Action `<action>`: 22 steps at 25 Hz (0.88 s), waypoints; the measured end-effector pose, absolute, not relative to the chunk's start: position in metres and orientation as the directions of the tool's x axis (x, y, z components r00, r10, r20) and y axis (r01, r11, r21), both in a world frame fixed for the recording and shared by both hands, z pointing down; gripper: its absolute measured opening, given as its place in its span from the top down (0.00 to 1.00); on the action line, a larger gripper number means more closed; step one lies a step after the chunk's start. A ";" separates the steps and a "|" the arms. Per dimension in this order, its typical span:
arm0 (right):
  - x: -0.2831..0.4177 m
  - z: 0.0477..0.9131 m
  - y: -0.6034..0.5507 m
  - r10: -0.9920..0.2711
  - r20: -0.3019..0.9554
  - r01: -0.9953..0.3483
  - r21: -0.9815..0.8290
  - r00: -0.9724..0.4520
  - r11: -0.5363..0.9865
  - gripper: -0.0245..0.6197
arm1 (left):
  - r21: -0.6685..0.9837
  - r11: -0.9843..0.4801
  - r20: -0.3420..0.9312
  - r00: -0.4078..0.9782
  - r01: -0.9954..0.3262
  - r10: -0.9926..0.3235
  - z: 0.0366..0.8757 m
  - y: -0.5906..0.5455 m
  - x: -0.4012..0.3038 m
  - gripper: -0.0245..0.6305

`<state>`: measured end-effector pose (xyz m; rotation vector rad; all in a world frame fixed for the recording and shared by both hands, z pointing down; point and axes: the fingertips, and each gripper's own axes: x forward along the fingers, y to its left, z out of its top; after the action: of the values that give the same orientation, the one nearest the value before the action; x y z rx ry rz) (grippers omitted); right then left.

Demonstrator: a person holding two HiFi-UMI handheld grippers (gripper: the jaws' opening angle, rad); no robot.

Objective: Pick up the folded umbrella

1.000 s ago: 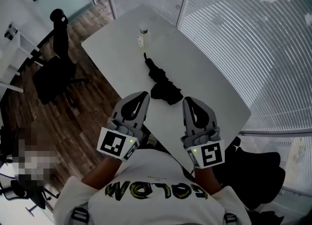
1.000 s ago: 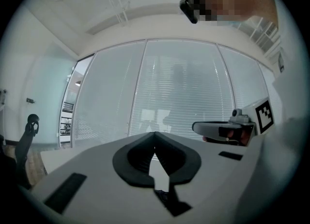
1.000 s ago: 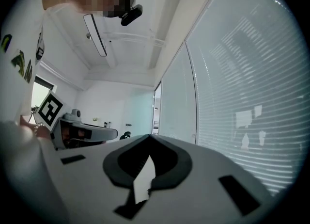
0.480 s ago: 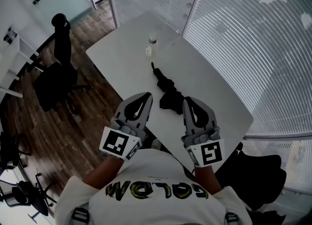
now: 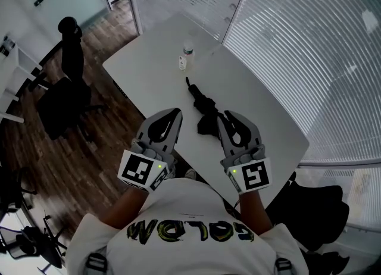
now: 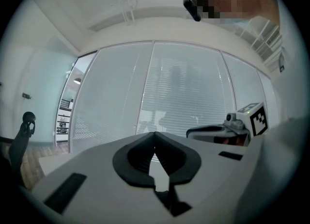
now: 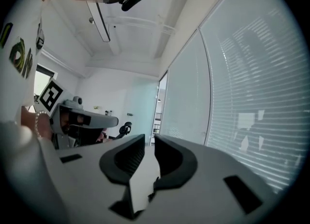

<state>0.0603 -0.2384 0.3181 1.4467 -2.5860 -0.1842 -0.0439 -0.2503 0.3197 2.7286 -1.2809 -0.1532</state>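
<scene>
The folded umbrella [image 5: 202, 104] lies on the white table [image 5: 262, 119], untouched. It runs from a slim handle end at about eleven o'clock to a bunched black canopy at about five o'clock, so its long axis points roughly away from the person. A small bottle [image 5: 188, 50] stands well beyond it at twelve o'clock, near the table's far corner, and an office chair [image 5: 66, 83] sits off on the wooden floor at nine o'clock.

Both tools are carried side by side in front of the chest, noses level and pointing out over the table. This looks like an approach posture, not a grasp. The left hand-held gripper [image 5: 174, 113] is closed tip to tip with nothing in it. It sits at about eight o'clock from the canopy and seems only to be along for the ride. The right hand-held gripper [image 5: 222, 116] is the nearer one, at roughly four o'clock from the canopy. Its jaws have just been opening and now stand a narrow slit apart, empty between the pads, likely in readiness for the fabric end.

Neither gripper view shows the umbrella, since both look level past it. From the head view the right tip seems just beside the canopy and probably not yet touching, though the overlap there is hard to read.
</scene>
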 end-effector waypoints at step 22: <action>0.065 0.520 -0.323 -0.611 0.649 -0.682 0.189 -0.453 0.707 0.54 | 0.174 -0.636 0.020 0.648 -0.752 -0.761 0.350 -0.252 -0.047 0.95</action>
<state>0.0653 -0.3233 0.5199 0.9795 -2.1942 0.1267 -0.0474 -0.2518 0.3499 2.6981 -1.2487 -0.0828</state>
